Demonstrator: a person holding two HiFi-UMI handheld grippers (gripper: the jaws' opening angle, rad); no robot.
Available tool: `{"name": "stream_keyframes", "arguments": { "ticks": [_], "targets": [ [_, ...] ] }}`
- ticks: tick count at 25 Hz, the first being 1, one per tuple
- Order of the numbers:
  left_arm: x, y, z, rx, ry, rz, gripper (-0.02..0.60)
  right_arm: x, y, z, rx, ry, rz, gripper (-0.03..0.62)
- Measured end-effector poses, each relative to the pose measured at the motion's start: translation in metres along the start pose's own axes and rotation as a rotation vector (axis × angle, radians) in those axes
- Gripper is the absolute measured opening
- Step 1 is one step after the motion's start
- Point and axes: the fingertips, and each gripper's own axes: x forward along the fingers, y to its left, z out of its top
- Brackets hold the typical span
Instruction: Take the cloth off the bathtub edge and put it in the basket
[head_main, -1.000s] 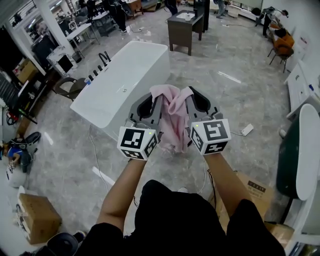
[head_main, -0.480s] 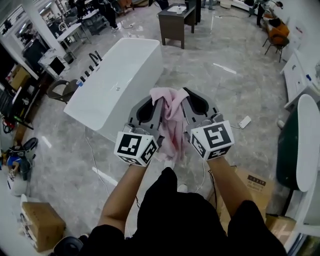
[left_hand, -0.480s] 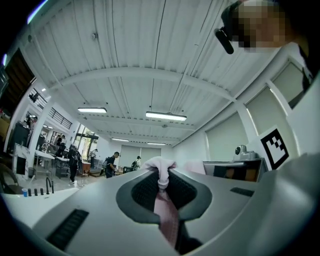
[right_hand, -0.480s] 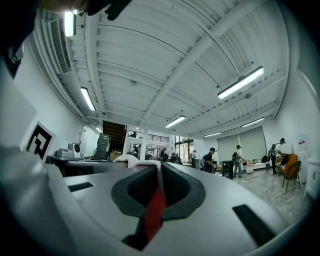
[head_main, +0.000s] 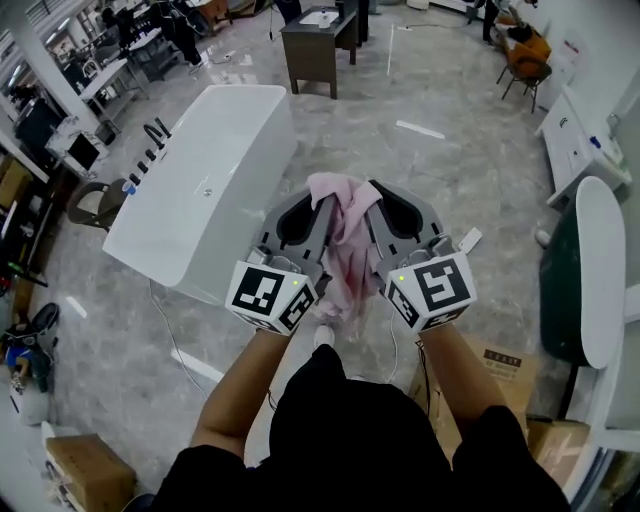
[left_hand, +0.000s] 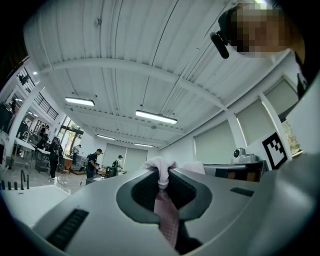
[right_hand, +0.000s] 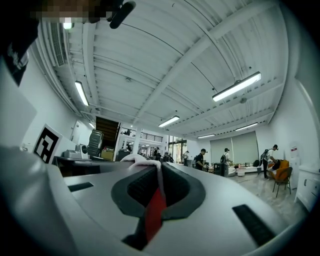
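Since the earlier frames, the cloth has remained pinched between both grippers, while the bathtub has slid left and further off in the head view. The cloth is now clear of the bathtub edge, carried in mid-air over the floor in front of the person.

Handling properties (judged): pink fabric, light, soft and limp. It has no stiffness of its own and drapes from whatever point is gripped. It is not fragile. Slip risk is low where a fold is clamped, but a loose tail can snag or drag.

Grip points: the present hold at the bunched upper fold is suitable; a thick gather gives the pads the most to bite on.

Orientation: the long axis runs from the bunch at the jaw tips down to a free tail, which hangs between the two marker cubes and points toward the floor.

Left gripper: jaws nearly together, clamped on a fold of the cloth; fabric fills the slot in the left gripper view.

Right gripper: jaws pressed almost fully together on a thinner fold, seen as a narrow strip in the right gripper view.

Both grippers sit side by side, tips angled upward.

Basket: not visible in any view; its location must be found before release.
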Motion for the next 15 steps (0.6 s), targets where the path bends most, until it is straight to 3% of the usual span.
{"name": "stream_keyframes", "arguments": {
  "ticks": [15],
  "targets": [
    [0.092, 0.081, -0.031, -0.05, 0.034, -0.06, 0.037, 0.099, -0.067, -0.023, -0.044, 0.06, -0.11, 0.034]
  ]
}}
